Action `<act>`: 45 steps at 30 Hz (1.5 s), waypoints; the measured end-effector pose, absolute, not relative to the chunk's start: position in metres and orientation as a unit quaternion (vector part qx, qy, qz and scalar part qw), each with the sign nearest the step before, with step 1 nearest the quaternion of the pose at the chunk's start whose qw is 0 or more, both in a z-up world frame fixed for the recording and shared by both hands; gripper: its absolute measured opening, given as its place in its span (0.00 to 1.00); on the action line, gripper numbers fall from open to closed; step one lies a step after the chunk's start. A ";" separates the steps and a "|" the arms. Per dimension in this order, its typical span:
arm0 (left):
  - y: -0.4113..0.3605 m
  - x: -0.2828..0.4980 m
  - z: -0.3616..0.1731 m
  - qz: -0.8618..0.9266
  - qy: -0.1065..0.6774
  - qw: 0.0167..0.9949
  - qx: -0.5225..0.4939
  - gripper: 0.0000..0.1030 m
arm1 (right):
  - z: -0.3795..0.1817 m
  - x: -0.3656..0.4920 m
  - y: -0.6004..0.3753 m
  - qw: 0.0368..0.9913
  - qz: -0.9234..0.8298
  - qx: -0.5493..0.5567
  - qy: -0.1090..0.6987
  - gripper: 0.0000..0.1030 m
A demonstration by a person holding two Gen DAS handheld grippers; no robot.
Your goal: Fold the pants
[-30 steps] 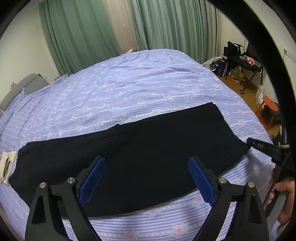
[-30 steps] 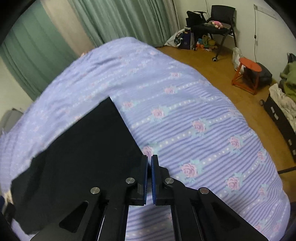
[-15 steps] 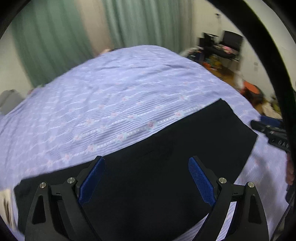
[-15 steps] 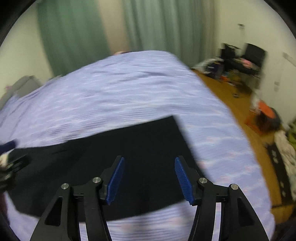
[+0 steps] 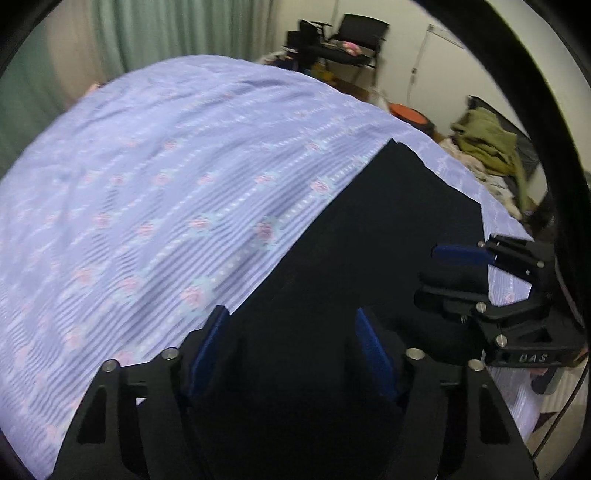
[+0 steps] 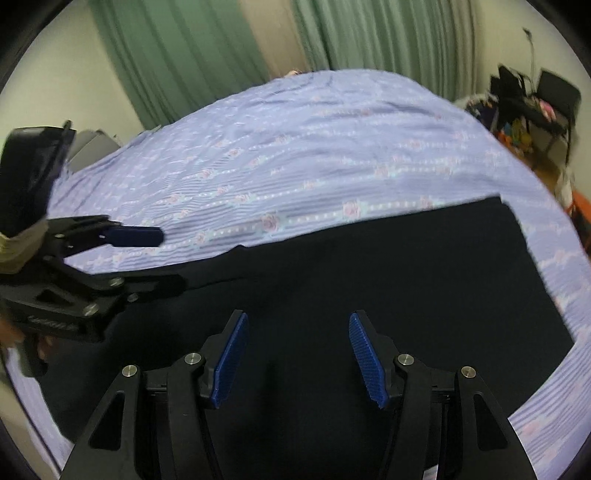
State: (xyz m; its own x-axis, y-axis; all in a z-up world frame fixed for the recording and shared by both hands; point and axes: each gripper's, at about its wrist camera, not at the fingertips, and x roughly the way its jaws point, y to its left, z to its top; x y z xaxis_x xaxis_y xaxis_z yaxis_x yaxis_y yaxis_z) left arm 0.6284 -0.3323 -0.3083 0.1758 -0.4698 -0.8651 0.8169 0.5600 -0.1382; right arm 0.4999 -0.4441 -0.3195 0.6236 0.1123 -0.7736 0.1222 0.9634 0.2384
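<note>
Black pants (image 5: 369,240) lie flat and lengthwise on the bed, also filling the lower half of the right wrist view as pants (image 6: 388,266). My left gripper (image 5: 291,332) hovers low over their far long edge. Its jaws are closing, with that edge beneath the gap and nothing pinched. From the right wrist view the left gripper (image 6: 159,260) has one blue pad over the sheet and one finger over the cloth. My right gripper (image 6: 299,339) stands open above the middle of the pants, empty. It appears as the right gripper (image 5: 439,275) close by at the right.
The bed carries a lilac striped sheet (image 5: 166,192) with pink roses. Green curtains (image 6: 192,55) hang behind it. Off the bed's right side are a black chair (image 5: 362,33) with clutter, an orange stool (image 5: 410,112) and a heap of olive clothes (image 5: 487,142).
The right gripper went from shut to open and swung left over the pants. The left gripper moved right along the pants, rolled, and its jaws narrowed. The two now sit side by side.
</note>
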 end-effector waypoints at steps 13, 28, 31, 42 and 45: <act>-0.364 0.653 -0.337 -0.470 0.528 0.685 0.179 0.25 | -0.336 0.499 -0.446 0.888 -0.020 0.148 0.434 0.56; -0.384 0.665 -0.347 -0.396 0.496 0.740 0.223 0.03 | -0.323 0.513 -0.480 0.904 -0.051 0.114 0.408 0.55; -0.386 0.663 -0.338 -0.390 0.483 0.752 0.222 0.03 | -0.324 0.512 -0.493 0.904 -0.061 0.116 0.406 0.55; -0.425 0.654 -0.311 -0.465 0.476 0.718 0.205 0.42 | -0.310 0.469 -0.552 0.901 -0.128 0.173 0.376 0.56; -0.425 0.658 -0.329 -0.452 0.503 0.706 0.207 0.39 | -0.316 0.467 -0.561 0.895 -0.131 0.183 0.385 0.56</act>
